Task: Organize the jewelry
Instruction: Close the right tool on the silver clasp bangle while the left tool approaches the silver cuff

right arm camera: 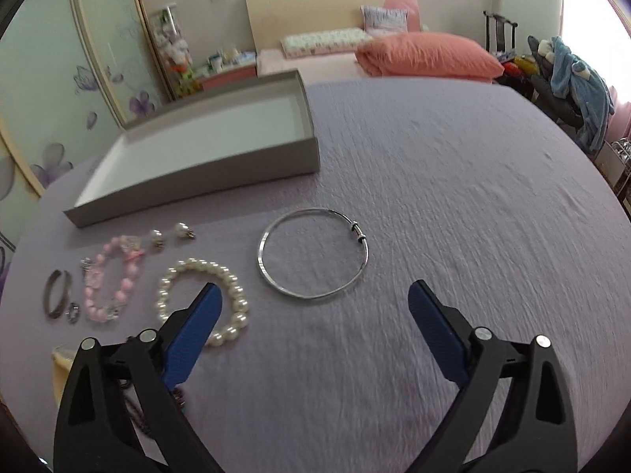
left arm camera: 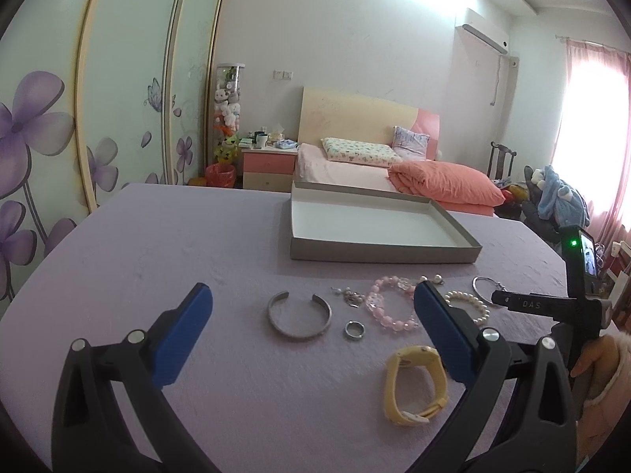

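Note:
On the purple cloth lie a silver cuff (left arm camera: 298,334), a ring (left arm camera: 353,329), a pink bead bracelet (left arm camera: 394,321), a pearl bracelet (left arm camera: 465,295), a thin silver bangle (left arm camera: 474,285) and a yellow watch (left arm camera: 416,382). My left gripper (left arm camera: 313,287) is open above them, holding nothing, with the cuff and ring between its fingers' lines. My right gripper (right arm camera: 314,287) is open and empty, with the thin bangle (right arm camera: 357,232) just ahead of it. Its left finger covers part of the pearl bracelet (right arm camera: 240,307). The grey box (right arm camera: 197,181) beyond is empty.
Two pearl earrings (right arm camera: 157,236) and the pink bracelet (right arm camera: 134,272) lie left of the bangle, in front of the box. A dark chain (right arm camera: 181,398) shows under the right gripper's left finger. A person's hand (left arm camera: 591,358) holds the right gripper at the table's right side. A bed (left arm camera: 355,173) stands beyond.

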Available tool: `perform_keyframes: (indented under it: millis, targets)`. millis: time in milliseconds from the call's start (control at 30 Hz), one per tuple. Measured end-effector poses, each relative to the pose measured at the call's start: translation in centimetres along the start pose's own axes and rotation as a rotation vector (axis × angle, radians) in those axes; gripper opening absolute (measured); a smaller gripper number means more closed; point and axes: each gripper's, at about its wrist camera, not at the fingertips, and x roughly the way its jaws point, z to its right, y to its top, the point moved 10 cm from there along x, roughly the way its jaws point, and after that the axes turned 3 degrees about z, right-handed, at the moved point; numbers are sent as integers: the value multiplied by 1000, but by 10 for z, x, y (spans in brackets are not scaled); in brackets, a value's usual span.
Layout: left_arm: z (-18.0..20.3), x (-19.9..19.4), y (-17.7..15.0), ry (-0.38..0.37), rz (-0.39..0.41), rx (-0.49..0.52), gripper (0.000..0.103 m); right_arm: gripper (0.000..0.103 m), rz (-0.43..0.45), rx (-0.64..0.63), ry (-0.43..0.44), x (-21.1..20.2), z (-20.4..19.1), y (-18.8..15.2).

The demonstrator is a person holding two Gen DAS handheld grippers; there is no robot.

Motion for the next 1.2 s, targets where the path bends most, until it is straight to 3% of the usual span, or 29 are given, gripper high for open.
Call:
perform_keyframes:
  millis: [300,867,900,1033,1200]
  targets:
    - [-8,21,-5,15,-41,-3,99,94,-47,-17,-29,16,5,0]
    - [-17,48,-11,42,-93,5,99,93,-29,-73,-56,28,-3,14]
    - [-19,51,-11,44,-99,3,99,93,-28,-72,-56,28,-3,14]
    - [-21,56,-12,49,-110,8,99,72,-10,-87,-46,25,-7,16]
    - [-24,64,-14,59,-137,30,99,72,-8,-87,-44,25,-8,18]
